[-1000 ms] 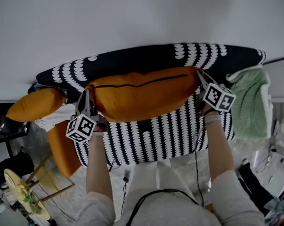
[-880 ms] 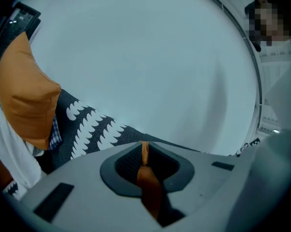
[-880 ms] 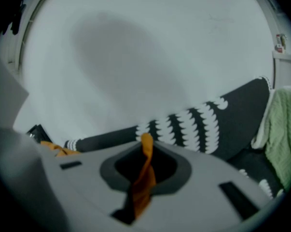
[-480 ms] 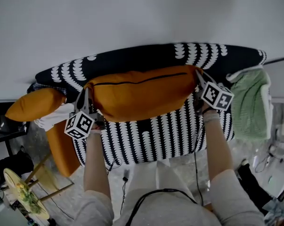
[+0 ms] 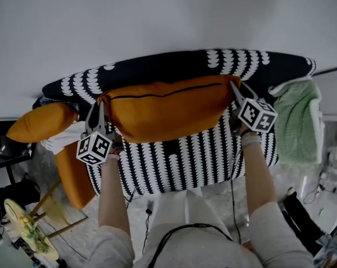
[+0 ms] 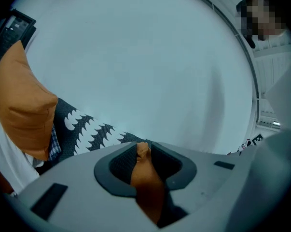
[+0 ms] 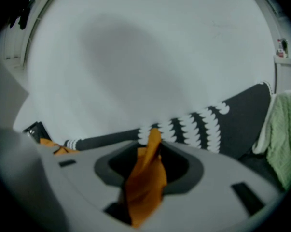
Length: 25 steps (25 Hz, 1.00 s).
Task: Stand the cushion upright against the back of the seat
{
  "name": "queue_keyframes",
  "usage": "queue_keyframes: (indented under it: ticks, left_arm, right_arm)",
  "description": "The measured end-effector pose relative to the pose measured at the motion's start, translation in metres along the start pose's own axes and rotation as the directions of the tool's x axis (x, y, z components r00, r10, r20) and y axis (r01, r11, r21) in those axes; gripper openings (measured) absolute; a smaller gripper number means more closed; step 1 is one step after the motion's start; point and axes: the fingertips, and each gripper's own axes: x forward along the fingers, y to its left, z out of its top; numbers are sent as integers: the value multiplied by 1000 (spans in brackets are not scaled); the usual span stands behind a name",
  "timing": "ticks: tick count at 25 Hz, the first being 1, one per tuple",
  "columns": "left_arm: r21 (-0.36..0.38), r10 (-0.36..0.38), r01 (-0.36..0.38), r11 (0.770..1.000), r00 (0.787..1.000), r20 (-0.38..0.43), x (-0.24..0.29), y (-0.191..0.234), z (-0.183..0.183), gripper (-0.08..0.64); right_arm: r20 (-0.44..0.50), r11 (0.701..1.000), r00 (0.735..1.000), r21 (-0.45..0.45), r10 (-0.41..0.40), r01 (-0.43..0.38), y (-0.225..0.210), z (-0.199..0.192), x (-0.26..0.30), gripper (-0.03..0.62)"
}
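Left gripper (image 5: 99, 113), right gripper (image 5: 238, 90): fingers (image 6: 117, 166) opening, cushion (image 5: 165, 113) corners between, seemingly unpinched; cushion leaning upright against seat back (image 5: 174, 66).

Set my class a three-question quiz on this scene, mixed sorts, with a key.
1. Multiple choice: what colour is the fabric between the jaws of the left gripper and the right gripper? A green; B orange; C white.
2. True or false: the orange cushion lies on the floor.
3. Fill in: over the seat's right end in the head view hangs a ___ cloth.
Key: 1 B; both grippers' jaws have just been opening, cushion corners between them. 2 False: it is on the seat. 3 green.
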Motion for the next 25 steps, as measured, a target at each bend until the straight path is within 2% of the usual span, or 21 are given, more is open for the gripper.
queue_keyframes:
  ticks: [3,6,10,15,21,25]
  left_arm:
    - [37,-14,13,999,1000,10,-4,2,14,145]
    - [74,-21,21,997,1000,5,-7,-6,15,169]
    - [106,-15,14,994,1000,11,-8,-15,10,176]
    - [139,-31,27,990,999,21,-18,-22,8,176]
    - [135,-59,56,989,998,18,-36,-37,-2,176]
    - [124,-99,98,987,995,-1,-63,-57,-15,176]
  right_arm:
    - [33,1000,999,6,-1,1,9,3,-7,224]
    - [64,1000,998,12,-16,15,3,2,-17,247]
    - [106,999,994,-7,-33,34,-5,4,-25,256]
    - [116,999,993,-33,-14,17,2,3,-33,258]
    - [111,996,993,-78,38,-30,24,-8,-45,258]
    - [83,988,991,-119,104,-94,49,-25,-67,256]
